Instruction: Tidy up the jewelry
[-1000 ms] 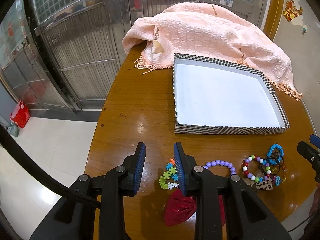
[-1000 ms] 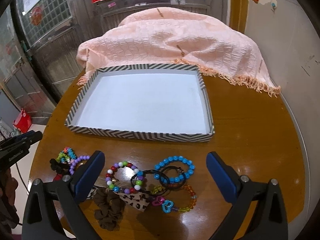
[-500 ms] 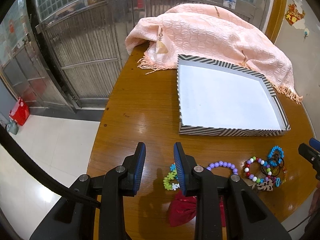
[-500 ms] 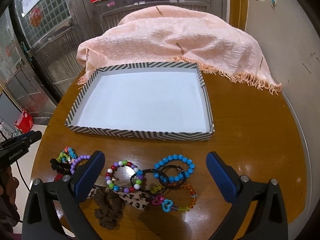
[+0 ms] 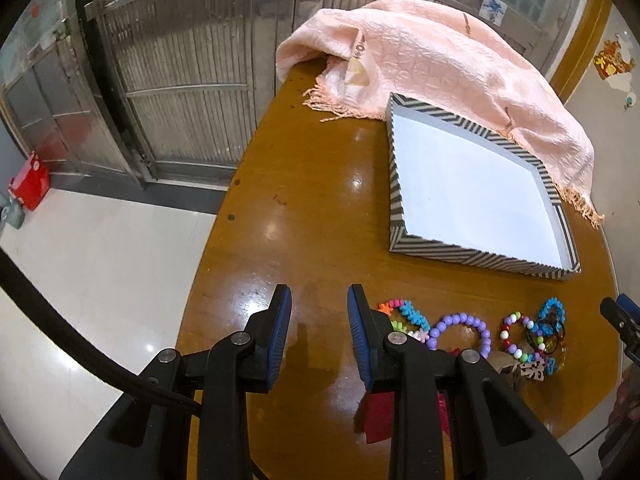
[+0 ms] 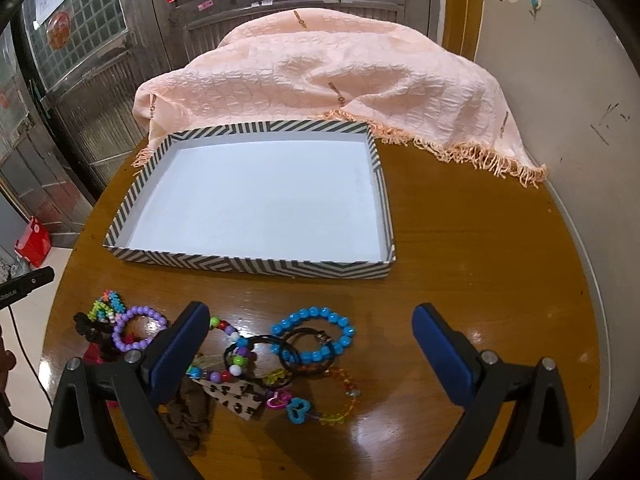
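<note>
The round wooden tabletop carries a pink blanket heaped at its 12 o'clock edge, fringe just behind a striped tray whose white floor holds nothing. Bare wood lies right of the tray, out to the 3 o'clock rim.

The right tool hangs spread wide with nothing between its 2 pads, above the jewelry near the 6 o'clock edge: a blue bead bracelet, black hair ties, a purple bead bracelet and a multicolored bead bracelet, all still outside the tray.

The left tool is partly spread and grips nothing, over bare wood near the 9 o'clock rim. Compared with a second ago it has slid leftward: the star bracelet then showed between its pads, now just right of them.
</note>
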Demonstrator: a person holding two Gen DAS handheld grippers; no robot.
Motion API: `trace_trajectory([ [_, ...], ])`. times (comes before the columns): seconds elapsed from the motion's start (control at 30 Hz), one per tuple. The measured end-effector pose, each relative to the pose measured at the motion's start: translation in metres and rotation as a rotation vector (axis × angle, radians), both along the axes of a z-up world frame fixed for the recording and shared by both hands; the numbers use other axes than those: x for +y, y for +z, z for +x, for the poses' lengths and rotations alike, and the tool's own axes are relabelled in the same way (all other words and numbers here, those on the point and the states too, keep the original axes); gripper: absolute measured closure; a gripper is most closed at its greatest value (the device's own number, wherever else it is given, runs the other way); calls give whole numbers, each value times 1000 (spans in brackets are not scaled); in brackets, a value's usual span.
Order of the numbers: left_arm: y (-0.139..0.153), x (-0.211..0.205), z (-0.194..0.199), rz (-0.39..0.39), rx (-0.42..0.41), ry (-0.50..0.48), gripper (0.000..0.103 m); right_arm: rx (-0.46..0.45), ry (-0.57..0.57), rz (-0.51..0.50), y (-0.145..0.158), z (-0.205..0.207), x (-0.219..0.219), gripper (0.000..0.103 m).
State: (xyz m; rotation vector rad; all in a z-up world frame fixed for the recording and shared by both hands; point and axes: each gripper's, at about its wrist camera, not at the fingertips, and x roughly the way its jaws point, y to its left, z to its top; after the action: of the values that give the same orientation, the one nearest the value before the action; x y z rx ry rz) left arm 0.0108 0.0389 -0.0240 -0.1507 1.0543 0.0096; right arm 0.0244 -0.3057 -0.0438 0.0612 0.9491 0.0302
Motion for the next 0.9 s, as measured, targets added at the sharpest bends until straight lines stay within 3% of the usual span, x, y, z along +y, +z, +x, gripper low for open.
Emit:
trace_trajectory([
  [0.2, -10, -8, -1, -19, 20, -28, 81, 50, 13, 7, -14, 2, -8, 7],
  [0.27, -11, -9, -1, -20, 28, -29, 81, 67, 17, 5, -21, 1, -10, 11],
  [0.33, -12, -10, 1, -22, 30, -30, 81, 91, 28, 8, -28, 1, -11, 21],
  [0.5, -15, -13, 2, -18, 37, -36, 81, 112, 29, 9, -39, 0, -12, 28],
  [0.9, -21, -22, 4, 4, 47, -52, 81, 103, 14, 28, -36, 10, -17, 28],
])
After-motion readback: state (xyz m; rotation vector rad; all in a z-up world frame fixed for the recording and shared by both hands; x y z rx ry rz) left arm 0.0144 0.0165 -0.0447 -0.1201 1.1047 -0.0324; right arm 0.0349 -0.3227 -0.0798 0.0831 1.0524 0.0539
